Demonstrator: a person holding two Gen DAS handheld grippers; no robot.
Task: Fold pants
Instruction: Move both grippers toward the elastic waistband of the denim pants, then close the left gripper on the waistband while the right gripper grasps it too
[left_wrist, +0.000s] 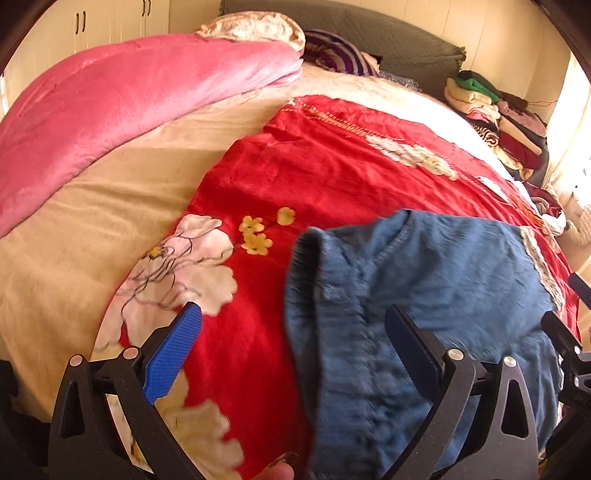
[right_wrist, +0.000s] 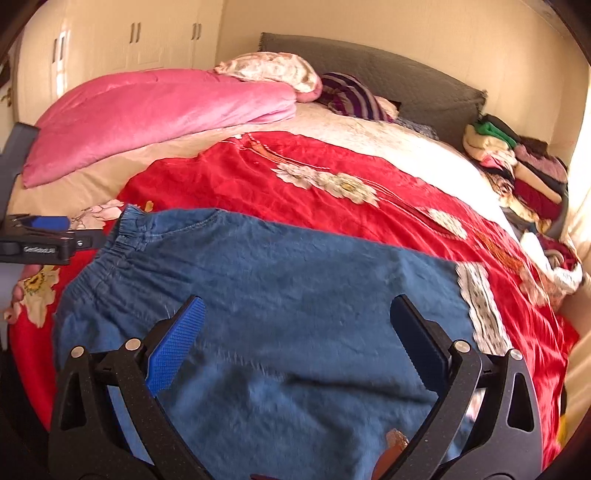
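Observation:
Blue denim pants (right_wrist: 280, 295) with an elastic waistband (right_wrist: 122, 236) and a lace-trimmed hem (right_wrist: 480, 310) lie flat on a red floral blanket (right_wrist: 295, 184). My right gripper (right_wrist: 295, 332) hovers open over the middle of the pants, with nothing between its fingers. In the left wrist view, the pants (left_wrist: 424, 295) lie at the right, their waistband end (left_wrist: 310, 258) towards the middle. My left gripper (left_wrist: 291, 343) is open above the waistband edge, its blue left pad (left_wrist: 173, 354) over the red blanket (left_wrist: 295, 166). The left gripper (right_wrist: 40, 236) also shows at the left edge of the right wrist view.
A pink quilt (right_wrist: 147, 114) is folded at the far left of the bed, with pillows (right_wrist: 273, 70) and a grey headboard (right_wrist: 388, 81) behind. A pile of folded clothes (right_wrist: 517, 166) sits at the bed's far right. Beige sheet (left_wrist: 92, 221) lies left of the blanket.

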